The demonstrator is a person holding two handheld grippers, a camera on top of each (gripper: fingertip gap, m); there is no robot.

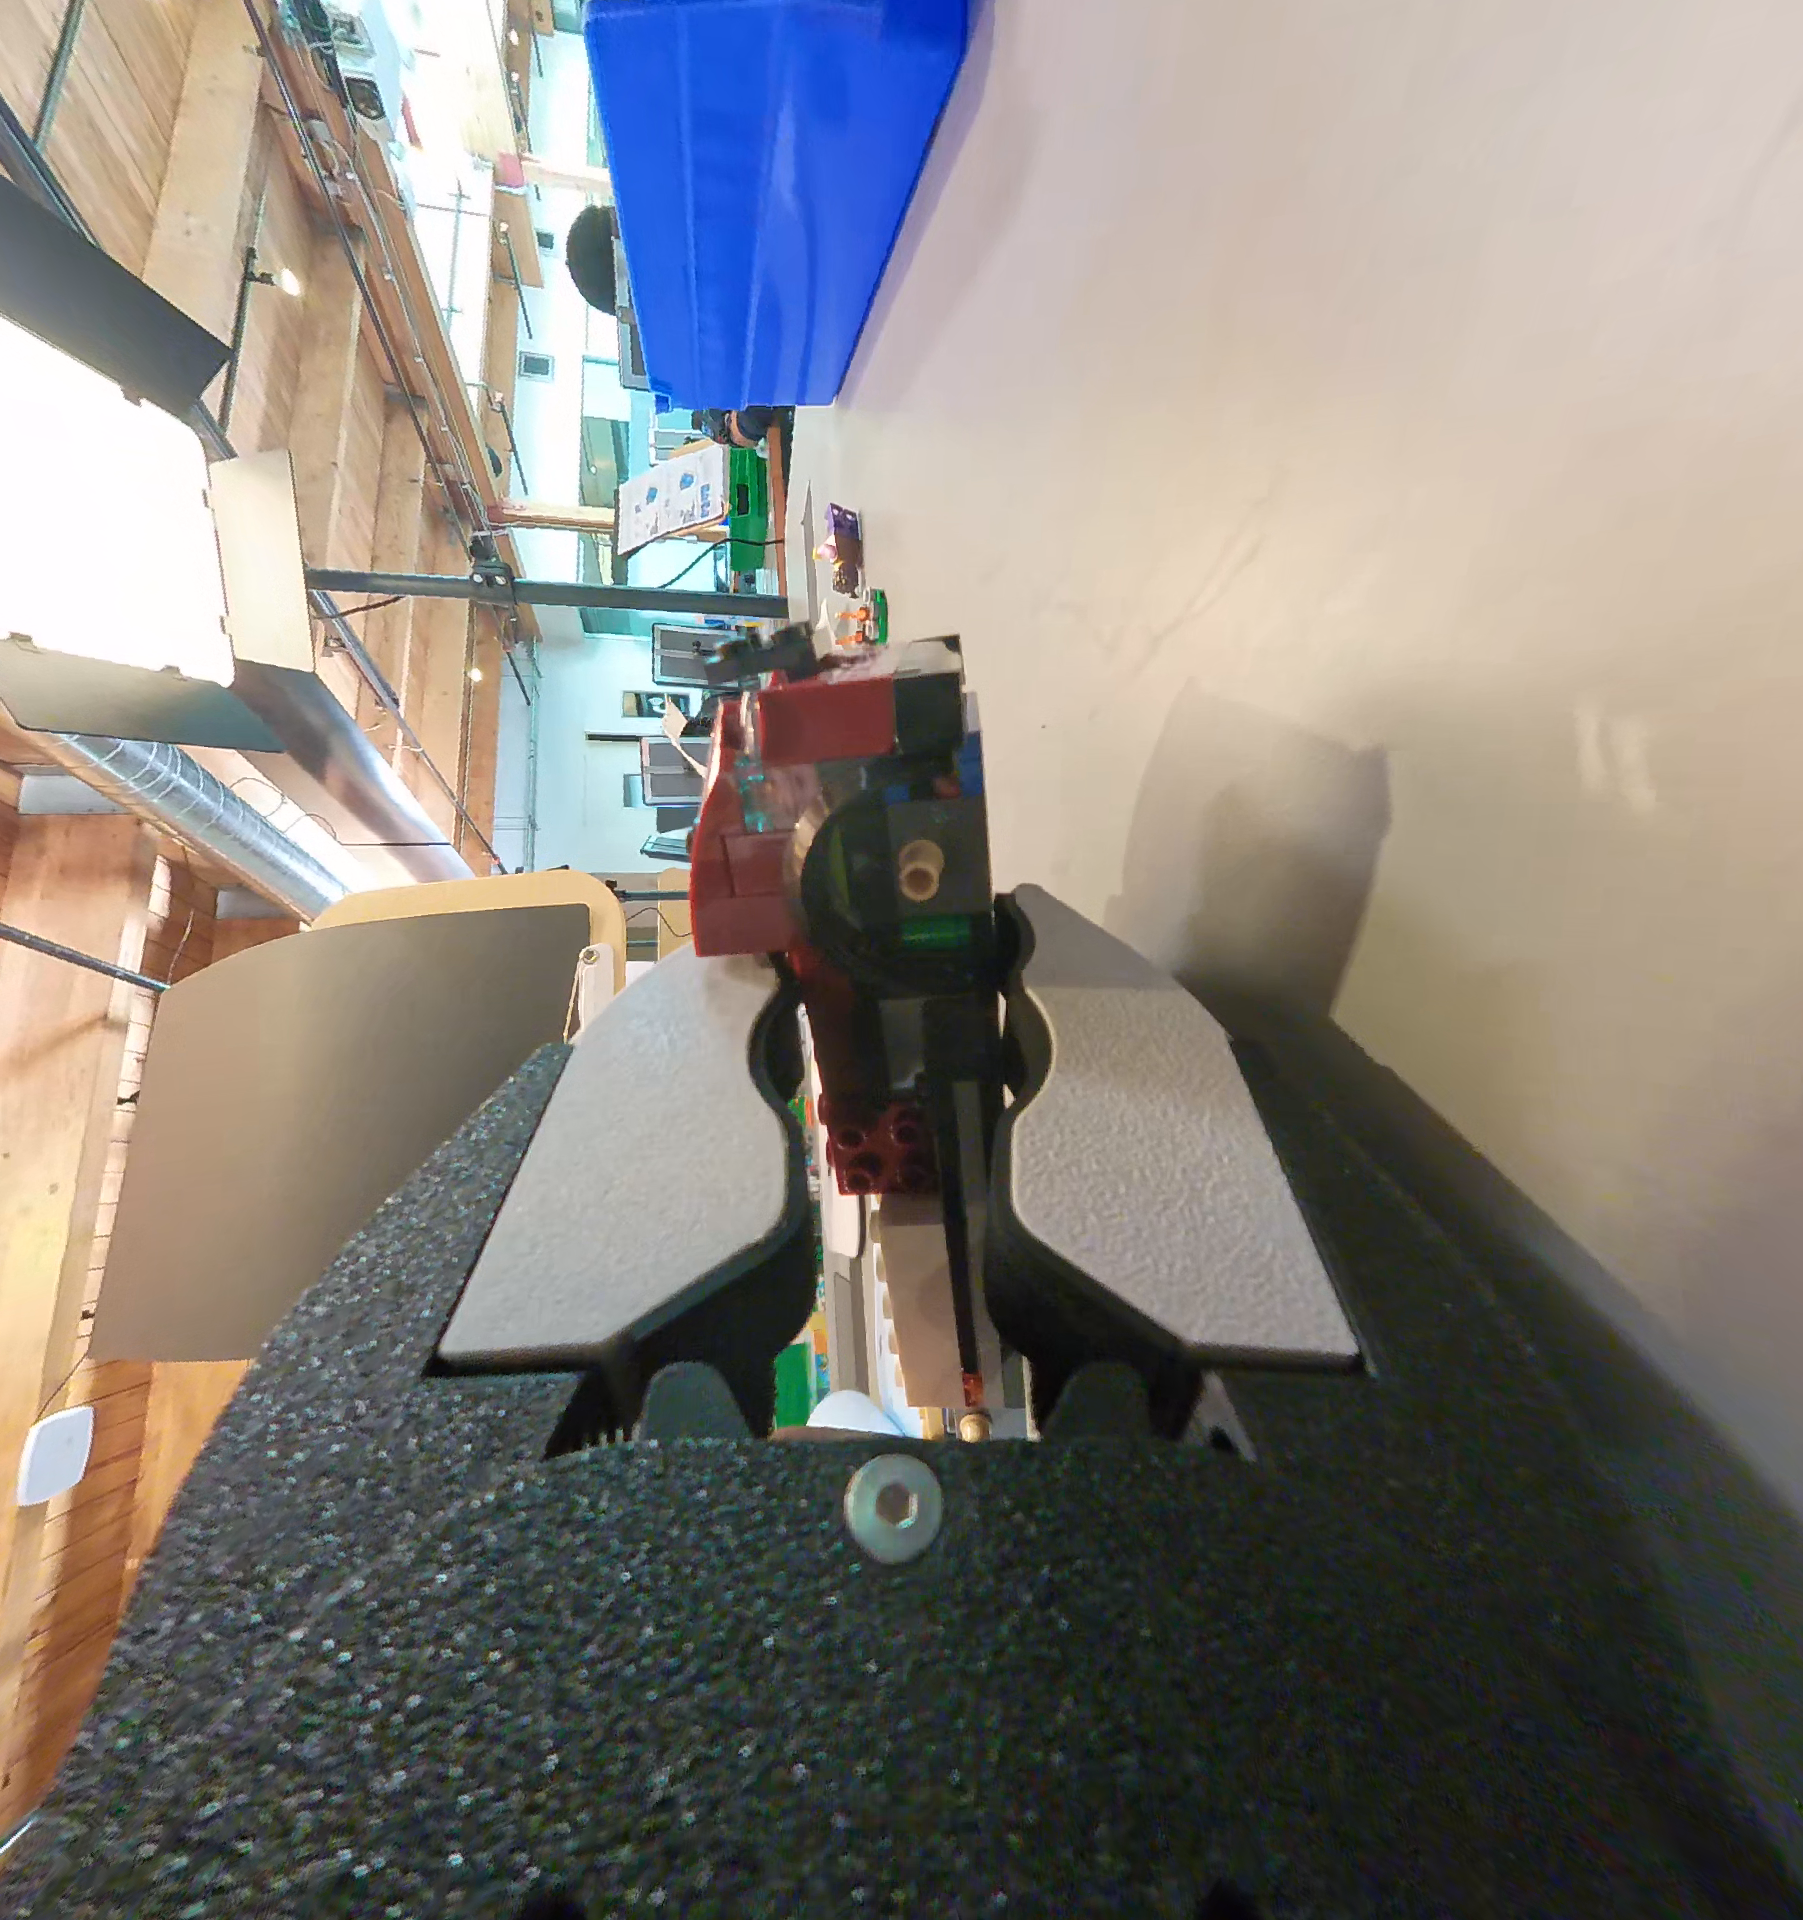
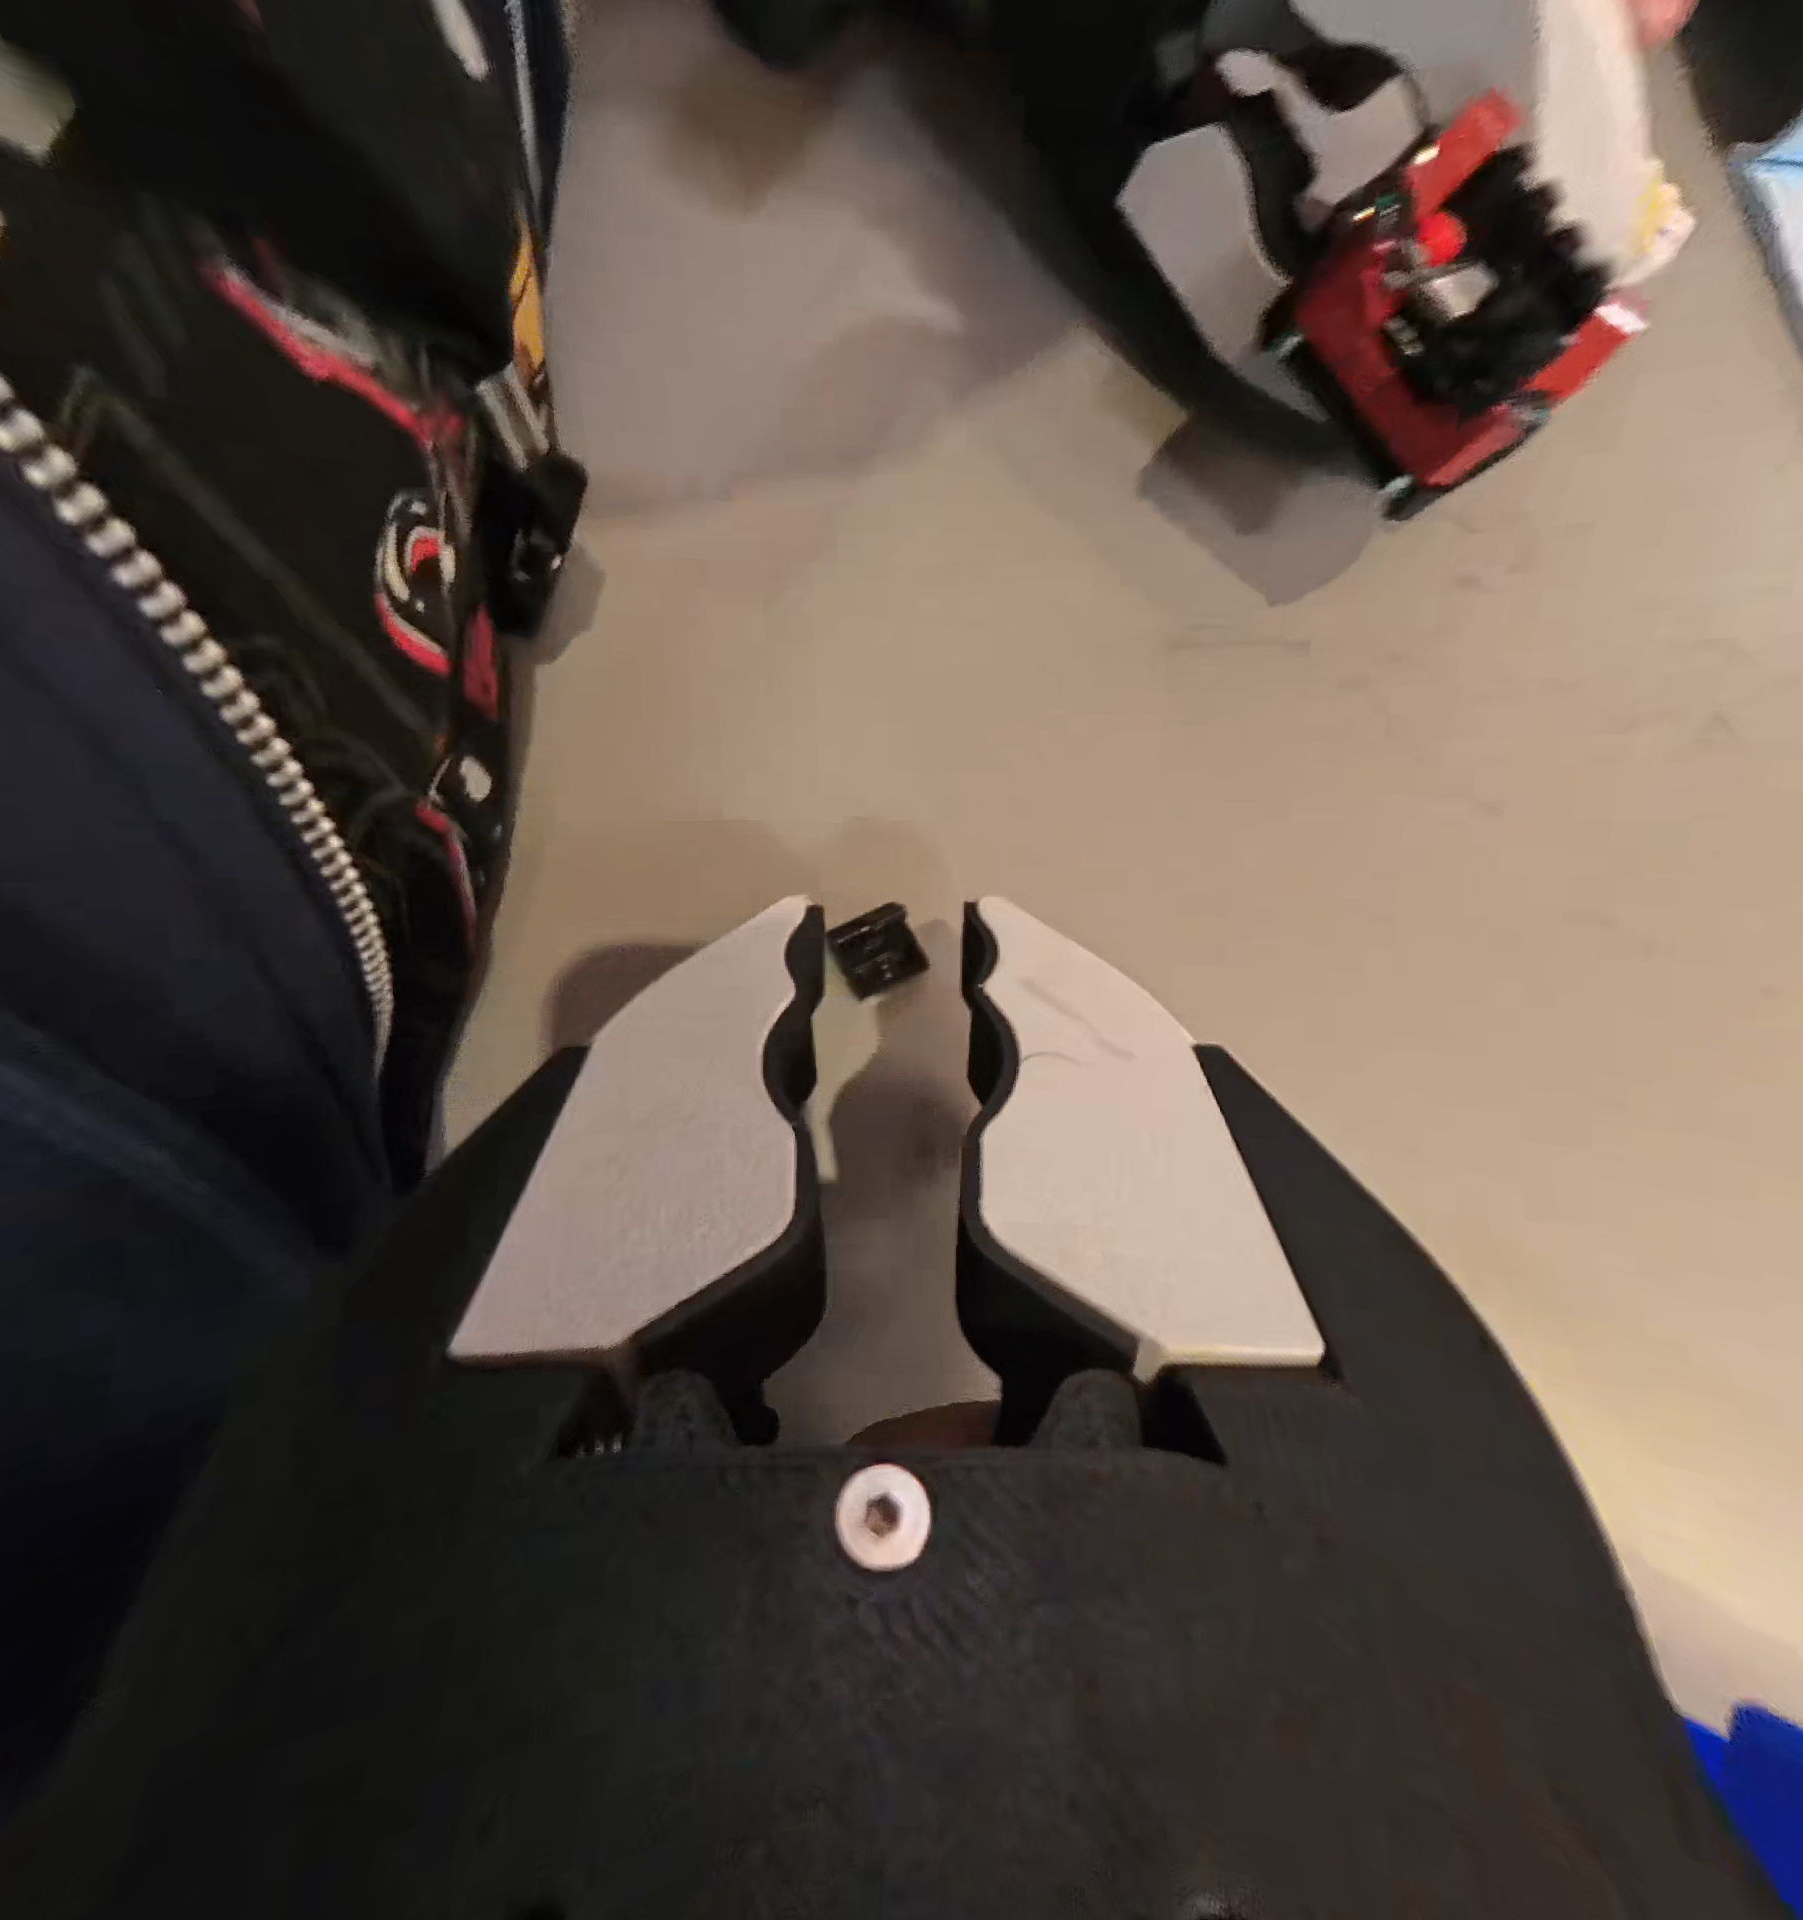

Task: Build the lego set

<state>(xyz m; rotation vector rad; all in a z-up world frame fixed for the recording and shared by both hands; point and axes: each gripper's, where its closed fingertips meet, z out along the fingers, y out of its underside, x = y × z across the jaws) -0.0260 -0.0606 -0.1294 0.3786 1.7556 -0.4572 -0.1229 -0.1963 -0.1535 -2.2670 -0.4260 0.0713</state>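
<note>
My left gripper point(image 1: 897, 966) is shut on a dark red and black brick-built model point(image 1: 824, 790), held sideways just off the pale table point(image 1: 1396, 416); both pads press its lower part. The same model point(image 2: 1437, 301) shows blurred at the top right of the right wrist view, in the other gripper. My right gripper point(image 2: 892, 935) is open, low over the table point(image 2: 1188, 779). A small black brick piece point(image 2: 876, 954) lies on the table between its fingertips, nearer the left pad. The right pad point(image 2: 980, 966) is clearly apart from it.
A blue bin point(image 1: 762, 197) stands on the table beyond the model, with small coloured pieces point(image 1: 845, 540) nearer to it. A person's dark zipped jacket point(image 2: 149, 727) fills the left of the right wrist view. A blue edge point(image 2: 1770, 1766) shows at the bottom right.
</note>
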